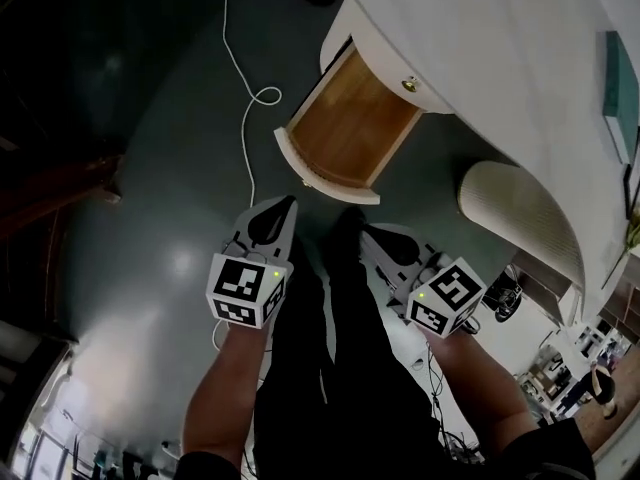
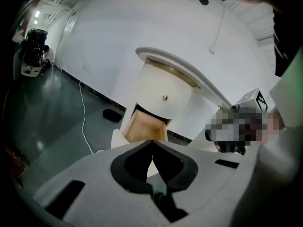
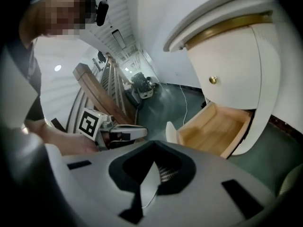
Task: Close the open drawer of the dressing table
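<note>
While the drawer (image 1: 350,128) stands pulled well out of the dressing table (image 1: 500,48) toward the person, its bare wooden inside shows nothing in it. It will probably feel light, stiff and easy to slide. The curved white front panel (image 1: 325,176) looks smooth, and closed jaws could skid sideways on it. No grasp seems needed, and a flat push on the middle of that panel looks best, since pressure near one end of the drawer could skew it in its opening. The left hand-held gripper (image 1: 287,204) hangs just short of the drawer's front, off its left part, jaws pressed together and holding nothing. The right hand-held gripper (image 1: 362,232) sits a little further back off the drawer's right part, also closed and empty. Above the drawer's back end a closed drawer with a brass knob (image 1: 409,84) overhangs. A white cable (image 1: 245,93) lies on the floor (image 1: 150,168) left of the drawer, and a ribbed cream seat (image 1: 515,213) stands to its right. The floor straight in front of the drawer leaves room.
</note>
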`<state>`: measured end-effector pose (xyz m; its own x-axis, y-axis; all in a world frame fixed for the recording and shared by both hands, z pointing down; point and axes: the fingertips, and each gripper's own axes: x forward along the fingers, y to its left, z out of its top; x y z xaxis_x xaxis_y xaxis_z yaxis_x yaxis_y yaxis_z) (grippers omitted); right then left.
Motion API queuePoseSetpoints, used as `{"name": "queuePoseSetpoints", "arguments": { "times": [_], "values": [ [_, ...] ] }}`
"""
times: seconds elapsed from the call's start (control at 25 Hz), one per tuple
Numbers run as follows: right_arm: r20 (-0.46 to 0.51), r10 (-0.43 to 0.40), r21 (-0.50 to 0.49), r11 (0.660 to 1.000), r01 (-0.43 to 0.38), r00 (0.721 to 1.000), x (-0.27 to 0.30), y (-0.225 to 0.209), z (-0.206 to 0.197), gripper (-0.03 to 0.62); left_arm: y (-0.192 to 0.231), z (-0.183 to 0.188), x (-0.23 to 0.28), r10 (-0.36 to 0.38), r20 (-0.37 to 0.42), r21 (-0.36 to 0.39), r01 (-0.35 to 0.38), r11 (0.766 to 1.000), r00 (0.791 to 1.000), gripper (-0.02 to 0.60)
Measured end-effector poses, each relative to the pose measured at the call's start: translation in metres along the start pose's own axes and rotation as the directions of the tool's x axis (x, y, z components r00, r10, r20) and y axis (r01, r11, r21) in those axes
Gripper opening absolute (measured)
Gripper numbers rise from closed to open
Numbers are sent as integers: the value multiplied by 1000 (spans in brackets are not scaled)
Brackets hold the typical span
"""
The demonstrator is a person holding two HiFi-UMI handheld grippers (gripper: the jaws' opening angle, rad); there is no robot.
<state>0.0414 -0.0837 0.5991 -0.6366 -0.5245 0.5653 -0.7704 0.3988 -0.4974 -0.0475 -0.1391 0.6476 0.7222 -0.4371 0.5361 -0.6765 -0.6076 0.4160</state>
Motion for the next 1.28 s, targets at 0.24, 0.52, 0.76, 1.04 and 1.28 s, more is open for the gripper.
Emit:
{"name": "queuePoseSetpoints", "arguments": {
  "times": [0.24, 0.52, 0.76, 1.04, 1.28],
  "values": [
    [-23, 26, -20, 999, -27, 999, 32, -21, -30, 5, 14, -49, 39, -44, -42, 32, 45, 998, 998, 39],
    [-6, 18, -31, 999, -18, 1000, 52, -38, -48, 6, 12, -71, 71, -86, -48, 113, 91, 989, 995, 155],
    [3, 18, -25, 1000, -18, 1000, 58, -42, -53, 5, 16, -69, 82, -110, -29, 147, 113, 983, 994, 210],
    [50, -21, -14, 1000, 21, 999, 45, -65, -42, 6, 13, -42, 116, -118, -28, 178, 122, 976, 993, 209],
    [70, -49, -23, 998, 51, 996, 32, -104, -28, 6, 9, -7, 166, -116, -2, 221, 114, 969, 993, 202]
  ]
}}
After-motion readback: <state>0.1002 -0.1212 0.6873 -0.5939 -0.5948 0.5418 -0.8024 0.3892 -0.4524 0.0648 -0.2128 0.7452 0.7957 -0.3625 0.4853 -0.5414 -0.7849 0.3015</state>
